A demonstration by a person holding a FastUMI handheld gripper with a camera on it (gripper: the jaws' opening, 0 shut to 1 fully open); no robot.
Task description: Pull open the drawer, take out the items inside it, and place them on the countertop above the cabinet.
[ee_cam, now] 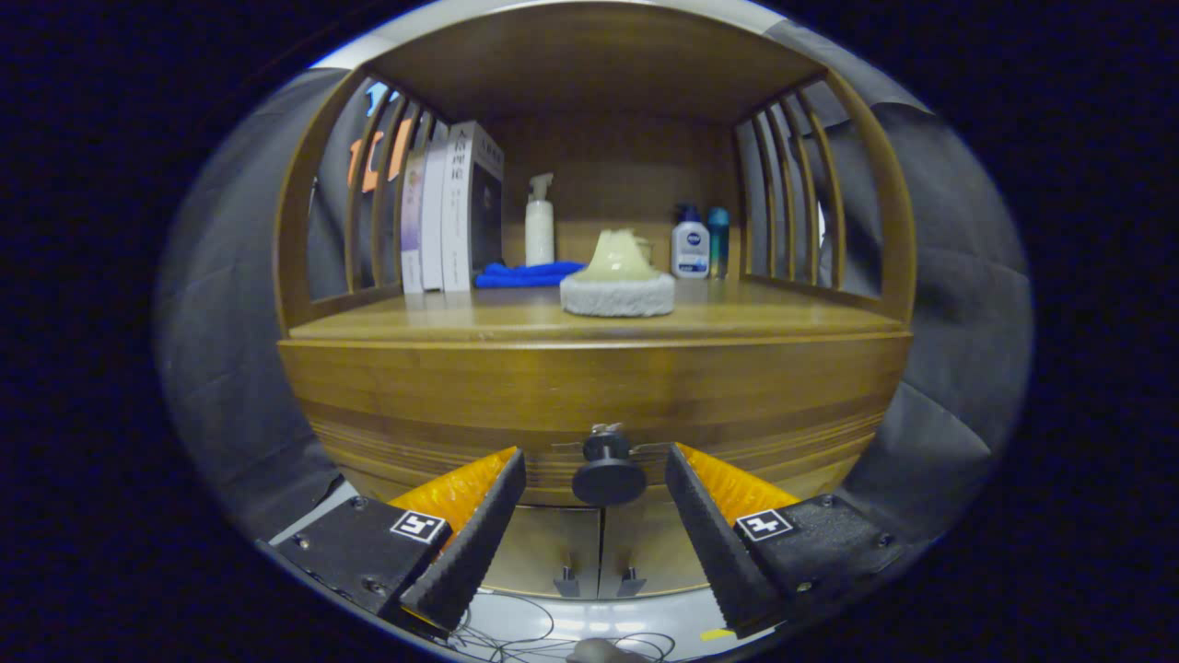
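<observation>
A wooden cabinet fills the view, with its drawer front (589, 405) shut below the countertop (516, 322). A dark round knob (608, 474) sticks out from the middle of the drawer front. My gripper (596, 465) is open, its two fingers standing on either side of the knob without touching it. What lies inside the drawer is hidden.
On the countertop stand upright books (451, 216), a white pump bottle (539, 226), a blue cloth (525, 273), a pale lump on a round grey pad (617, 293), and two small bottles (698, 244). Slatted wooden sides and a shelf top enclose it. Two lower doors (599, 552) sit under the drawer.
</observation>
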